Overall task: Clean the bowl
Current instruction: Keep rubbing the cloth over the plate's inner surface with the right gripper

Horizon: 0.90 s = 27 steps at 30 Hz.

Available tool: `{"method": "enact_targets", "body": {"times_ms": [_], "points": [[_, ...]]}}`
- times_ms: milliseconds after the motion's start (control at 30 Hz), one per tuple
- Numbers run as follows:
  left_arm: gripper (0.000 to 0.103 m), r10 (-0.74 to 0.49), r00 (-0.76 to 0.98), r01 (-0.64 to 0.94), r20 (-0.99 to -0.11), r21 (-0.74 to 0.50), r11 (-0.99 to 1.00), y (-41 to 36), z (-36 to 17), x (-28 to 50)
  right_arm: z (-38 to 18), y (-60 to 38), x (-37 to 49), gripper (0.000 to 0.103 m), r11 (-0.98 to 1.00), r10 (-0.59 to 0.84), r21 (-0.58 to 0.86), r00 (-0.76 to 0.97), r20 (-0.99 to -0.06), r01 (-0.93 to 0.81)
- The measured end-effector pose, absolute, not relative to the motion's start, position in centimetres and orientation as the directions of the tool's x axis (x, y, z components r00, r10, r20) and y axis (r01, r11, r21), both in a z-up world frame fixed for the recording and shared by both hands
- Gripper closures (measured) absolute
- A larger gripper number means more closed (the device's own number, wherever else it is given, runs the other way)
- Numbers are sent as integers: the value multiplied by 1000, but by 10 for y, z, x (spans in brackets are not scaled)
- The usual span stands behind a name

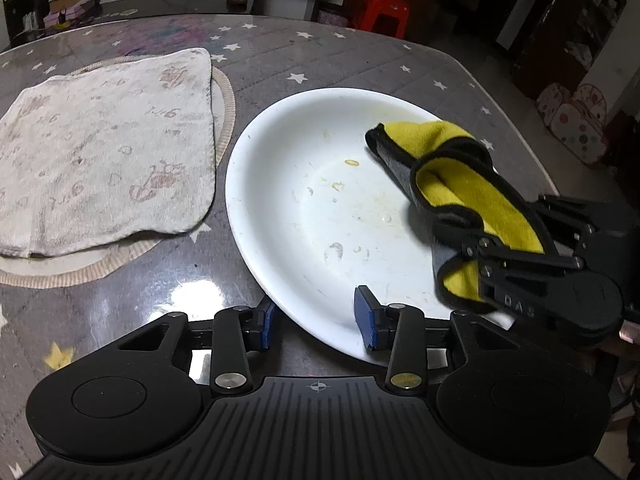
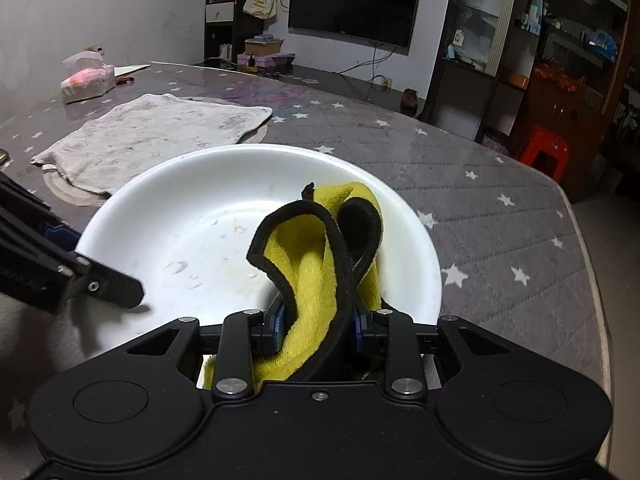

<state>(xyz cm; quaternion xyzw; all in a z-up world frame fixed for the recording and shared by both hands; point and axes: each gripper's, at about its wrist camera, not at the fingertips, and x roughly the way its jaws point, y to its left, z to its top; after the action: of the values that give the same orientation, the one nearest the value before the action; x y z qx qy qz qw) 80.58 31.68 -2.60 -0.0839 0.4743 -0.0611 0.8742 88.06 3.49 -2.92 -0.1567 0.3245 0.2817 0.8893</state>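
Left wrist view: a wide, shallow white bowl [image 1: 320, 208] sits on a grey star-patterned table [image 1: 360, 60], close to the table's near edge. Its inside shows yellowish spots and dried rings. The left gripper [image 1: 316, 320] has its blue-padded fingers apart, straddling the bowl's near rim, one pad outside the rim and one over the inside; whether either pad touches the rim cannot be told. From the right, the right gripper [image 1: 476, 256] reaches over the bowl, holding a folded yellow cloth with black edging [image 1: 444, 168] that lies along the bowl's right inner side. A pale printed towel [image 1: 108, 148] lies flat on a round mat [image 1: 224, 120] toward the table's left edge, just beside the bowl.

Right wrist view: the right gripper [image 2: 318, 328] has its fingers clamped on the yellow cloth [image 2: 312, 264], which bunches up and forward over the right side of the bowl [image 2: 192, 216]. Stains still show on the bowl's floor, left of the cloth. A tissue pack [image 2: 86, 80] rests near the table's far left corner.

Judgement: the step in hand looks like wiping the bowl's inside while the left gripper stands ready to steady it. The next move calls for pressing the cloth down and sweeping it left across the marked floor, with the rim held firm so the bowl does not slide.
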Motion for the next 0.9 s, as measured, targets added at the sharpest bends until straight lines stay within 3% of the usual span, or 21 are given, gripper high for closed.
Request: {"method": "enact_targets", "body": {"times_ms": [233,900], "points": [[71,-219,512,88,-831,-202,975,325,-26,810,-26,33,866,72,776,424,-59,589,-688,-628],[70,-201,516,173,-832,-129,976,324,-28,822,-18,30,854,72,760,446,-41,566,-694,-648]]}}
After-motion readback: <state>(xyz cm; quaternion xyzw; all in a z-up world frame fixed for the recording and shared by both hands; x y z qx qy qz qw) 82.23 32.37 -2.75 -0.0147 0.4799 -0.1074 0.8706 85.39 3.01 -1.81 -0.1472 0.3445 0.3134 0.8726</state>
